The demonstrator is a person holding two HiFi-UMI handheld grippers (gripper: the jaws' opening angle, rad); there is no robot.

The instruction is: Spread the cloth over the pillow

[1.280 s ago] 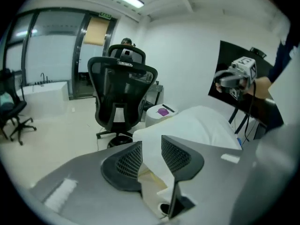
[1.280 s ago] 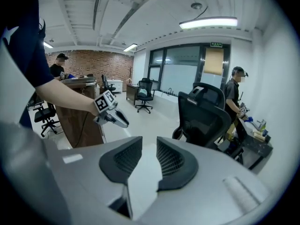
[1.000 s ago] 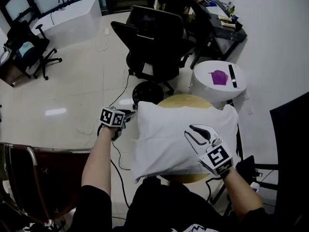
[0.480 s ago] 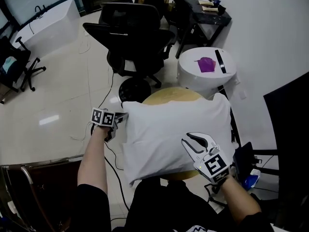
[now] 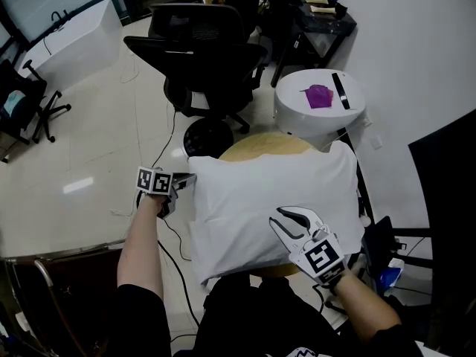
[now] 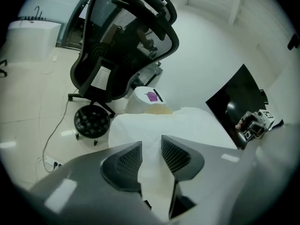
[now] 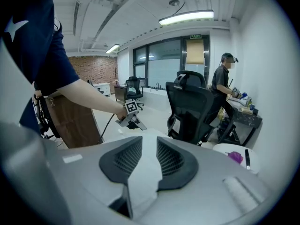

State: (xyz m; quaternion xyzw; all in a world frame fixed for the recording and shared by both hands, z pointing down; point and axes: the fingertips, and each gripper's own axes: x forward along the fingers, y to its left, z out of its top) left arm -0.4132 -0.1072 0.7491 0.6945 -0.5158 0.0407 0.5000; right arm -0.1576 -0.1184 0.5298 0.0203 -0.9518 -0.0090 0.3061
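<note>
Office chair (image 5: 201,50) beyond pillow (image 5: 268,192)

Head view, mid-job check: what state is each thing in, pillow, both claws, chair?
Pillow: lying flat on the round table, white all over; cloth not distinguishable from it.
Left claw: open, jaws have just been opening; white fabric edge between them, unpinched.
Right claw: open over the pillow, gripping nothing.
Office chair: upright, unoccupied.
</note>
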